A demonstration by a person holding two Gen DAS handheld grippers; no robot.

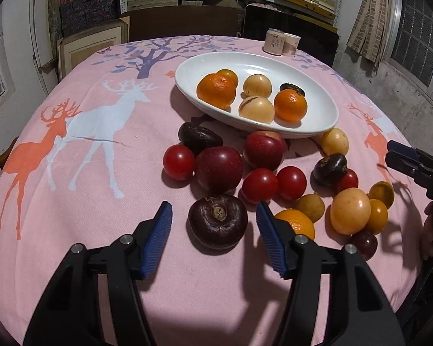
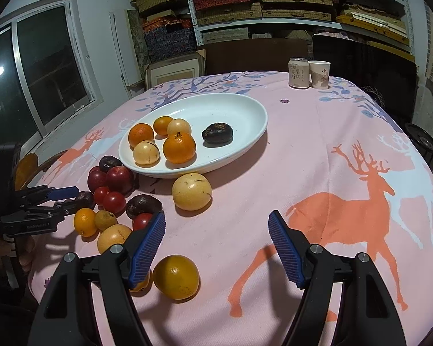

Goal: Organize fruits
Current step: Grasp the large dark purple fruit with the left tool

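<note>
A white oval plate [image 1: 326, 115] [image 2: 254, 124] holds oranges, pale yellow fruits and a dark fruit. Several loose fruits lie on the pink cloth in front of it: red tomatoes, plums, dark ones, yellow ones. My left gripper [image 1: 213, 216] is open, its blue pads on either side of a dark purple fruit [image 1: 218, 221], not touching it. It also shows in the right wrist view [image 2: 69, 197]. My right gripper [image 2: 216, 225] is open and empty over bare cloth; an orange-yellow fruit [image 2: 176, 276] lies by its left finger. It shows at the right edge of the left wrist view [image 1: 395, 152].
A can [image 2: 298, 72] and a paper cup [image 2: 319, 74] stand at the table's far edge. A pale yellow fruit [image 2: 191, 191] lies just in front of the plate. Dark chairs and shelves of boxes stand behind the table.
</note>
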